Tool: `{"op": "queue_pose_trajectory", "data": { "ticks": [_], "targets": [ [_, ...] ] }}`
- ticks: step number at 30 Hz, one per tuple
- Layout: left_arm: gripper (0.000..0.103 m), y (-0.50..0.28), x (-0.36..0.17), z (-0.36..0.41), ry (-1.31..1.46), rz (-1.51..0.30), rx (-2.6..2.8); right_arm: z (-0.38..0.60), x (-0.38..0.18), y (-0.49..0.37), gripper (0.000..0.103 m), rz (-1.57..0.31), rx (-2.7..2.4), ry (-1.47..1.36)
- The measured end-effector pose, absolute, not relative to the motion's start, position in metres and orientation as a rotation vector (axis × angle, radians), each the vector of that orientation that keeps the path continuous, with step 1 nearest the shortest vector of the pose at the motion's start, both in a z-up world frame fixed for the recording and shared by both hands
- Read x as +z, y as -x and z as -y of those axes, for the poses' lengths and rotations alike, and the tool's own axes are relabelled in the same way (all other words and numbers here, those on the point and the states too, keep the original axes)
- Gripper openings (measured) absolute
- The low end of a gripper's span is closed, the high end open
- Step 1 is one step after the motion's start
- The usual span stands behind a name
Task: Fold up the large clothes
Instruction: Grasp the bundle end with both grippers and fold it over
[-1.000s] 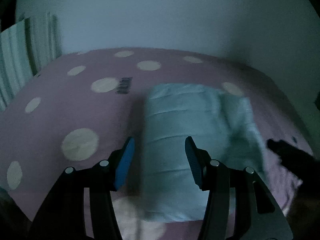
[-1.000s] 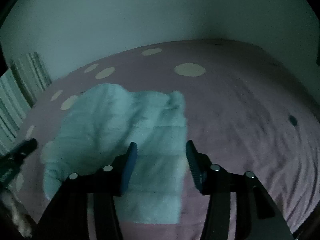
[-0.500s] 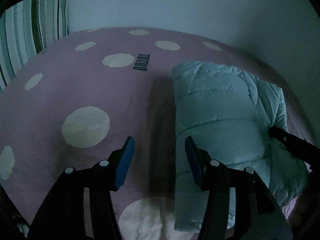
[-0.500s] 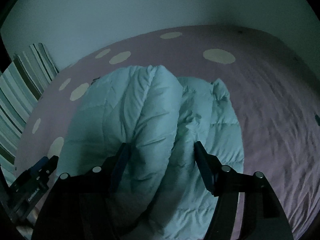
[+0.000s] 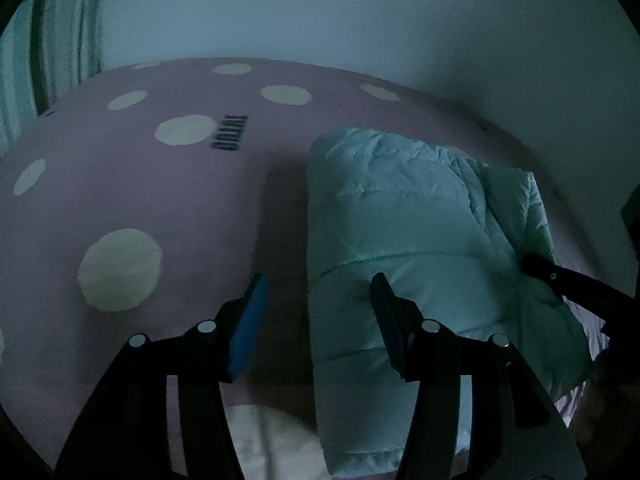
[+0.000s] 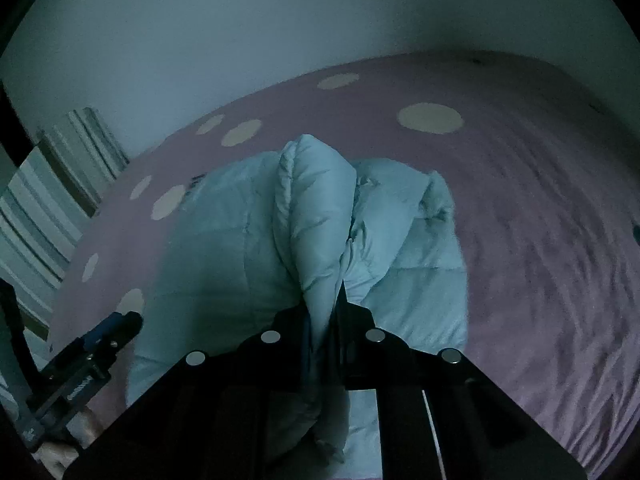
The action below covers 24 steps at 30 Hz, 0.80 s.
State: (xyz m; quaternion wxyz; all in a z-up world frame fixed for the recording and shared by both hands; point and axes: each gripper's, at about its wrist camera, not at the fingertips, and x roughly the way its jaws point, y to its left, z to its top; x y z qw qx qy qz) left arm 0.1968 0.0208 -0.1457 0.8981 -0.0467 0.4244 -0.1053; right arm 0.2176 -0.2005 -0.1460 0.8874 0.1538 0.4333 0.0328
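A pale blue quilted puffer jacket [image 5: 400, 232] lies folded on the pink bed. My left gripper [image 5: 318, 296] is open and empty, hovering over the jacket's left edge. My right gripper [image 6: 322, 312] is shut on a raised fold of the jacket [image 6: 312, 224], pinched between its jaws. The right gripper also shows in the left wrist view [image 5: 560, 280], at the jacket's right side. The left gripper shows in the right wrist view [image 6: 108, 332], at lower left.
The bed has a pink cover with cream dots [image 5: 120, 268] and a dark printed label [image 5: 230, 138]. A striped pillow [image 6: 40, 208] stands at the bed's left end. A pale wall [image 5: 360, 20] runs behind the bed.
My right gripper has closed on a fold of the jacket, having been open around it half a second ago. My left gripper stayed open and shifted slightly over the jacket's left edge.
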Motion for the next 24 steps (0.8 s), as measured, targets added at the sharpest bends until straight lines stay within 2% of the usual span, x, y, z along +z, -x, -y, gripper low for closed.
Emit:
{"op": "queue_pose_trajectory", "data": {
  "ticks": [12,19,24],
  "targets": [
    [0.055,-0.212,-0.185,0.036,-0.051,-0.942,-0.262,0.237,-0.212,-0.227,0.012,-0.997,0.035,-0.358],
    [0.056,-0.222,-0.197,0.04,-0.081,-0.95,-0.264,0.245,-0.22,-0.237,0.013,-1.017,0.051,-0.385],
    [0.056,-0.212,-0.182,0.023,-0.033,-0.927,-0.255,0.247,-0.203,-0.225,0.024,-0.993,0.048,-0.393]
  ]
}}
